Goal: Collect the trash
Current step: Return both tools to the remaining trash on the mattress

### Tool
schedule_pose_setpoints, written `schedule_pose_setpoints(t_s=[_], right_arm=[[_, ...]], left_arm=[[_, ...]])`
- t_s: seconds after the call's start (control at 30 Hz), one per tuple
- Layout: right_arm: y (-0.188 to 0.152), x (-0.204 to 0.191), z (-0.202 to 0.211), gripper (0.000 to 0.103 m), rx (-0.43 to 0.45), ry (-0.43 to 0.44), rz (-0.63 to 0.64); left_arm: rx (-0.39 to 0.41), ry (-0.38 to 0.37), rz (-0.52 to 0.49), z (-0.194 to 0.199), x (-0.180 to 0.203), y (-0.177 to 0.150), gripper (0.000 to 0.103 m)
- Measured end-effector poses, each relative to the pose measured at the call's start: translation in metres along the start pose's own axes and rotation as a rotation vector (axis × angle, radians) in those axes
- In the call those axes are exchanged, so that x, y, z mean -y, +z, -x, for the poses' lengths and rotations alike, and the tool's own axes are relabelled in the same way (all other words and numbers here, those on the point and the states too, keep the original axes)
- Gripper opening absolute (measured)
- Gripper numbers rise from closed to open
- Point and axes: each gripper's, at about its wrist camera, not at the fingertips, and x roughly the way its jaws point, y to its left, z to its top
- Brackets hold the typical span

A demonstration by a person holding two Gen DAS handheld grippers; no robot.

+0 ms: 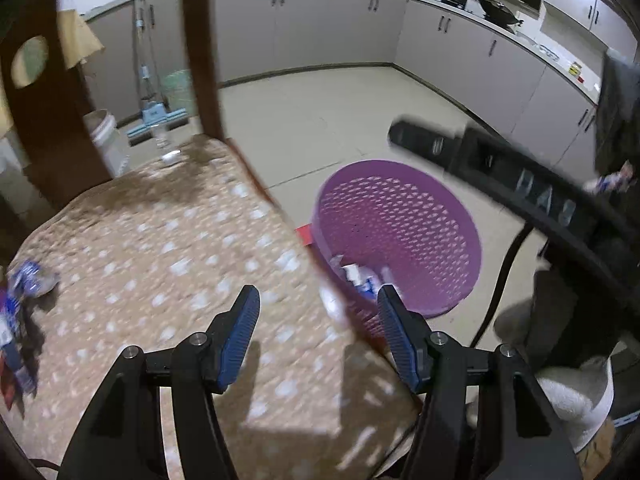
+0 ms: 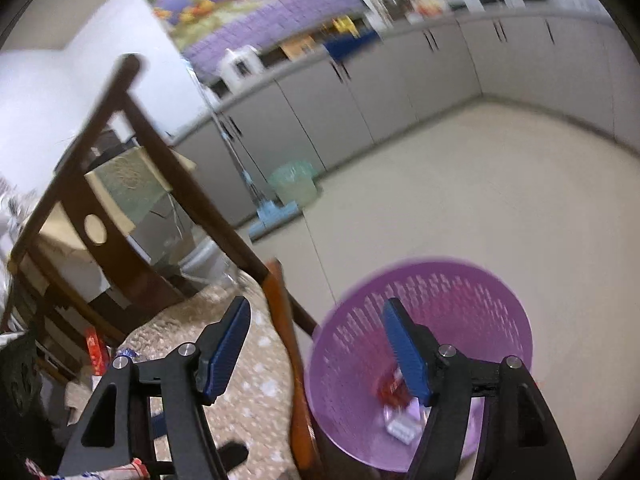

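A purple mesh basket (image 1: 424, 236) stands on the floor beside a chair; white and blue wrappers (image 1: 362, 276) lie in it. In the right wrist view the basket (image 2: 480, 304) holds a red wrapper (image 2: 390, 388) and a white packet (image 2: 402, 428). My left gripper (image 1: 318, 302) is open and empty above the chair's spotted cushion (image 1: 160, 260), where a blue and white wrapper (image 1: 24, 284) lies at the left edge. My right gripper (image 2: 316, 316) is open and empty, over the cushion's edge and the basket. A red packet (image 2: 94, 350) sits at the left.
The chair's dark wooden back (image 1: 200, 48) rises behind the cushion. A mop (image 1: 156, 120), a white bucket (image 1: 106, 136) and a green bin (image 2: 294, 182) stand by the grey cabinets (image 1: 320, 28). A black gripper body (image 1: 500, 168) crosses the right of the left wrist view.
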Motion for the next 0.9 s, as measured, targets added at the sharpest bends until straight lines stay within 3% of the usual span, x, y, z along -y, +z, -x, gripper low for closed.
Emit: schedule_pose_setpoints(t_s=[0.13, 0.43, 0.73, 0.9], right_arm=[[-0.008, -0.03, 0.003, 0.077, 0.059, 0.05, 0.055], [-0.041, -0.082, -0.048, 0.077, -0.185, 0.138, 0.099], [-0.066, -0.113, -0.063, 0.077, -0.276, 0.162, 0.193], [-0.077, -0.125, -0.072, 0.077, -0.324, 0.189, 0.202]], left_arm=[[0.031, 0.06, 0.043, 0.022, -0.03, -0.024, 0.06], [0.032, 0.186, 0.249, 0.067, -0.133, -0.079, 0.06], [0.003, 0.405, 0.321, 0.118, -0.255, -0.12, 0.063], [-0.031, 0.423, 0.321, 0.116, -0.302, -0.121, 0.068]])
